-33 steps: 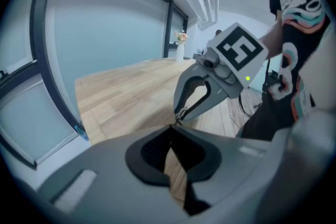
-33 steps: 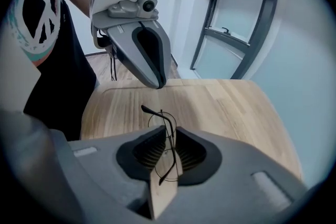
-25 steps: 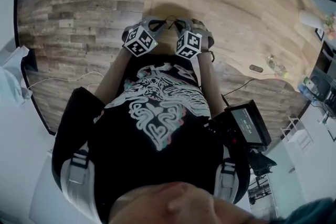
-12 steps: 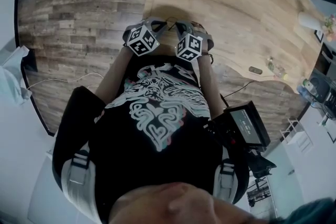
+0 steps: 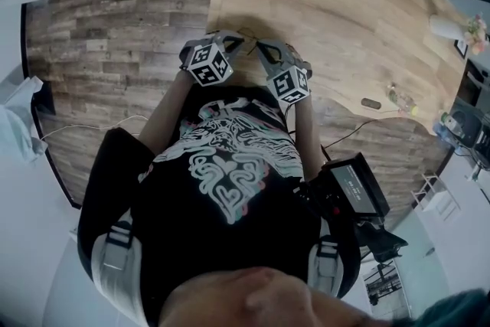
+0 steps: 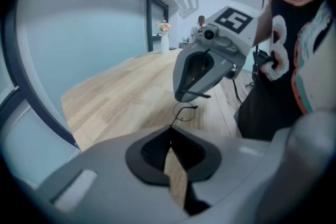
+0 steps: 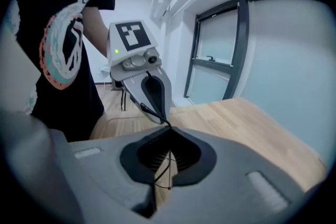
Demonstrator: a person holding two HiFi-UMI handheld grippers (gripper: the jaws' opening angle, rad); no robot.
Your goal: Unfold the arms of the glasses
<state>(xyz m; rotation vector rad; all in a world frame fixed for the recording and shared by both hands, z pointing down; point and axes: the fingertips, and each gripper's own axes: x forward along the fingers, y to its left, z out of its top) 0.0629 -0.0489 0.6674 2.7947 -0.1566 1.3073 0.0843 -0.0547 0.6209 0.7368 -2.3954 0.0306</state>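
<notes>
Thin black wire glasses (image 5: 247, 34) hang between my two grippers just above the near edge of the light wooden table (image 5: 329, 4). My left gripper (image 5: 234, 41) is shut on one end of the frame; in the left gripper view a wire runs from its jaw tips (image 6: 170, 130) to a round lens rim (image 6: 184, 112). My right gripper (image 5: 267, 49) is shut on the other end, and in the right gripper view thin wire (image 7: 166, 168) shows between its jaws (image 7: 169, 132). Each gripper faces the other closely (image 6: 202, 73) (image 7: 149, 93).
A person's black printed shirt and arms fill the lower head view. A device with a screen (image 5: 354, 186) hangs at the hip. Small objects (image 5: 373, 101) lie near the table's right edge, and a vase with flowers (image 5: 459, 31) stands at the far right. Plank floor (image 5: 107, 19) lies to the left.
My right gripper has moved to the right and toward the person, so the two grippers stand further apart. The left gripper has barely moved.
</notes>
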